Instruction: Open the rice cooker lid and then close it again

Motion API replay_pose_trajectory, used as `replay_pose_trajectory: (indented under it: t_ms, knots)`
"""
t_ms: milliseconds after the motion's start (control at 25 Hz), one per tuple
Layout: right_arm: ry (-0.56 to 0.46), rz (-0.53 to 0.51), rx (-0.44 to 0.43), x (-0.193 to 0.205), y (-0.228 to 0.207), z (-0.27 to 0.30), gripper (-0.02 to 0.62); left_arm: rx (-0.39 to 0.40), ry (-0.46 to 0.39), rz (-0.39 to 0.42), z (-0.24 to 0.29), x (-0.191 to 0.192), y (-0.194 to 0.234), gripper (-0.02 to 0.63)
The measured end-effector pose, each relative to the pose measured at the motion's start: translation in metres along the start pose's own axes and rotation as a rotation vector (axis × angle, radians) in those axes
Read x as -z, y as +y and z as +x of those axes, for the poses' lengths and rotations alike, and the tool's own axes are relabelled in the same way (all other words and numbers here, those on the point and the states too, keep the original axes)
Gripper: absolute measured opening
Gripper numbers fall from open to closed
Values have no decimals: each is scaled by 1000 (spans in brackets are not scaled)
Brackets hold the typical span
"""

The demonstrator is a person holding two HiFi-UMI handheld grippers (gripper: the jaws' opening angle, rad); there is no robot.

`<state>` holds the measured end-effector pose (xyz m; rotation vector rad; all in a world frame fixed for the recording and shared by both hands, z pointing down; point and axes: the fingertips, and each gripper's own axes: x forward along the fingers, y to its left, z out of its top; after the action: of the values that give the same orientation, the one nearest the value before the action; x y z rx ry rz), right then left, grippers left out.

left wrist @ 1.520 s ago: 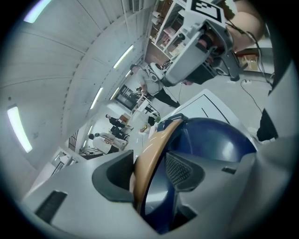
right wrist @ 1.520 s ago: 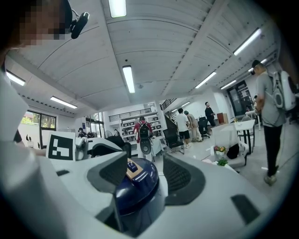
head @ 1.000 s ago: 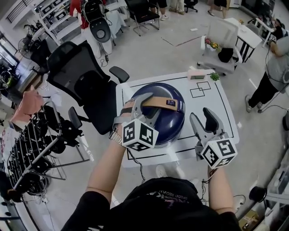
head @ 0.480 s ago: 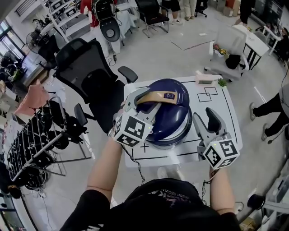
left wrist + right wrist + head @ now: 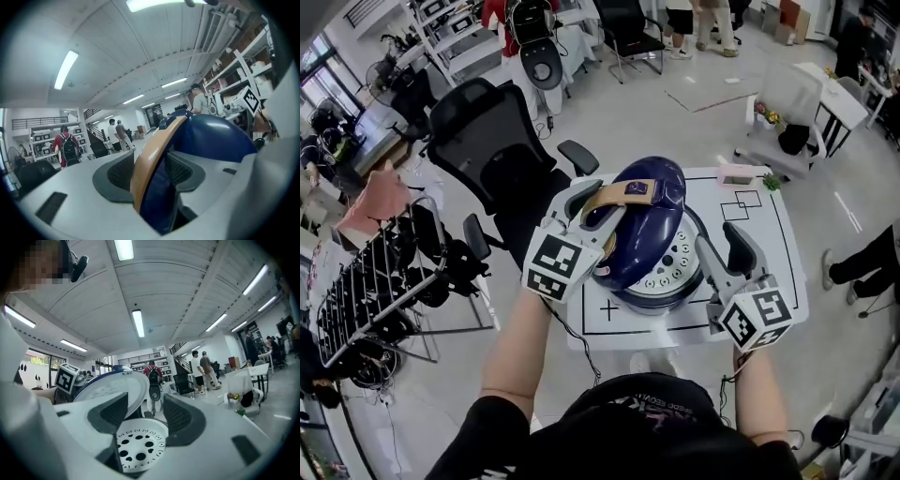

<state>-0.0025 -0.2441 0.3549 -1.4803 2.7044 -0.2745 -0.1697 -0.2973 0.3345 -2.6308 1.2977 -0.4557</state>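
The rice cooker [image 5: 623,286] stands in the middle of the white surface [image 5: 769,244], inside a black-taped outline. Its dark blue lid [image 5: 652,220] is tilted up partway on its far hinge, and a white perforated plate [image 5: 670,267] shows beneath it. The opening looks about half done. To finish it well, the lift should follow the hinge's arc rather than pull straight up, with the wrist turning along with the tan handle [image 5: 614,195] so it does not slip out. The left hand-held gripper [image 5: 605,199] is clamped on that handle at a middling width, its pads [image 5: 119,176] pressing on either side of it. The right hand-held gripper [image 5: 720,239] hangs just beside the cooker's right side, jaws wide apart and gripping nothing. It is well placed to steady the body if it shifts.
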Motion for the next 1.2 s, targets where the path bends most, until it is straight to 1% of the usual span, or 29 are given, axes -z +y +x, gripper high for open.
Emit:
replay_pose_trajectory:
  t_ms: [440, 640, 800, 920, 1040, 1200]
  knots:
    - [1, -29, -84, -6, 32, 28, 238, -112, -56, -219, -32, 16, 57, 173]
    - [5, -33, -118, -5, 44, 42, 238, -127, -54, -249, -42, 25, 70, 161]
    - [12, -38, -139, -8, 57, 55, 238, -143, -60, -298, -56, 34, 91, 150]
    - [18, -37, -154, -7, 64, 64, 238, -161, -52, -320, -64, 44, 103, 141]
    - [20, -34, -173, -4, 68, 72, 238, -178, -39, -324, -67, 54, 108, 138]
    - [25, -38, -194, -1, 75, 79, 238, -177, -33, -308, -65, 56, 106, 127]
